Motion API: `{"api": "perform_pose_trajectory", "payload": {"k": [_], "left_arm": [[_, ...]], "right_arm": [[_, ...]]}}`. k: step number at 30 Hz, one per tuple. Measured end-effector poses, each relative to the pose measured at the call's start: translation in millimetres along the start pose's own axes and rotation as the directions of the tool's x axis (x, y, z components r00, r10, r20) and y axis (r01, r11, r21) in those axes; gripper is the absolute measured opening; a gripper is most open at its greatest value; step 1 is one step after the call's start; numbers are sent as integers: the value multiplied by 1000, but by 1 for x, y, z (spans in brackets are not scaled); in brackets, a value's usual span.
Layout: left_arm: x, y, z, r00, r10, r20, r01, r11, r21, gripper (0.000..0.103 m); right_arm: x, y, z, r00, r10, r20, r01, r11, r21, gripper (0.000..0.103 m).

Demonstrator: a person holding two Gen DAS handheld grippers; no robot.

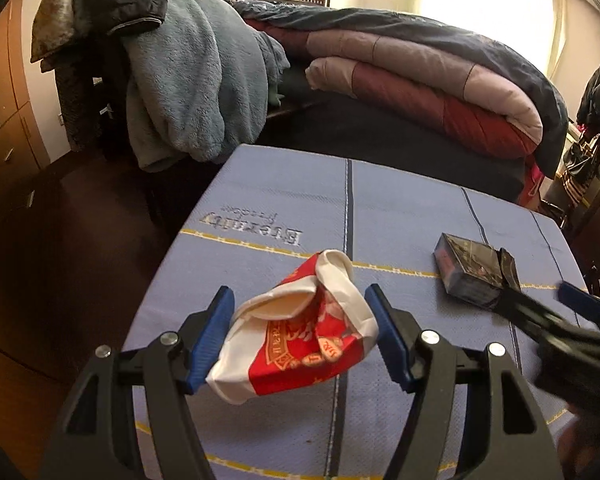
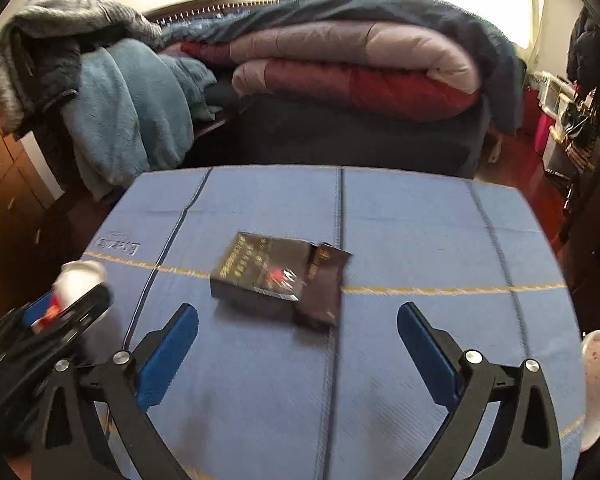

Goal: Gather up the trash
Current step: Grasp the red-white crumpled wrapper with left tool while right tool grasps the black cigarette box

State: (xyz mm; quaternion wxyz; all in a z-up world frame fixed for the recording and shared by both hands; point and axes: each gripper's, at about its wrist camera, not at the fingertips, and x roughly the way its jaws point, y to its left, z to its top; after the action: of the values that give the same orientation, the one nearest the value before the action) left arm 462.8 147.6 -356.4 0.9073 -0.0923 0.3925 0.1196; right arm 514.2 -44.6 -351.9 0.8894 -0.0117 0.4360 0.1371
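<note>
The blue tabletop (image 2: 420, 240) lies bare around the dark box (image 2: 276, 276), with open cloth on every side of it. The right hand-held gripper (image 2: 298, 344) stands wide just short of the box. A cup (image 1: 300, 328) fills the left hand-held gripper (image 1: 300, 320). Beyond the far edge, the bed (image 2: 340, 132) blocks the way.

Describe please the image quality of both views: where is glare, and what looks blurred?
Left wrist view: the window is overexposed; the crushed red and white cup in the left tongs looks sharp, the right tongs are smeared. Right wrist view: the dark box and the blue cloth look soft with blur; strong fisheye bending in both.
</note>
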Motion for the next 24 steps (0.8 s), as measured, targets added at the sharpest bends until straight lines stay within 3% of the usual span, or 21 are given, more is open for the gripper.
{"api": "perform_pose_trajectory", "payload": {"k": [10,11,12,24], "left_arm": [[-2,1,3,1000,-19,11,19,1000,10,68],[-2,2,3,1000,-20,11,20,1000,9,68],[-2,2,3,1000,-19,11,19,1000,9,68],[-33,-16,0,999,-37,19,36,999,28,68]], "right_arm": [[50,14,19,998,-19,-61,22,999,45,99],[50,14,19,998,-22,-63,25,999,49,94],[50,15,18,998,-23,-62,27,998,52,87],[-1,2,-2,999,6,-37,-4,999,43,85]]}}
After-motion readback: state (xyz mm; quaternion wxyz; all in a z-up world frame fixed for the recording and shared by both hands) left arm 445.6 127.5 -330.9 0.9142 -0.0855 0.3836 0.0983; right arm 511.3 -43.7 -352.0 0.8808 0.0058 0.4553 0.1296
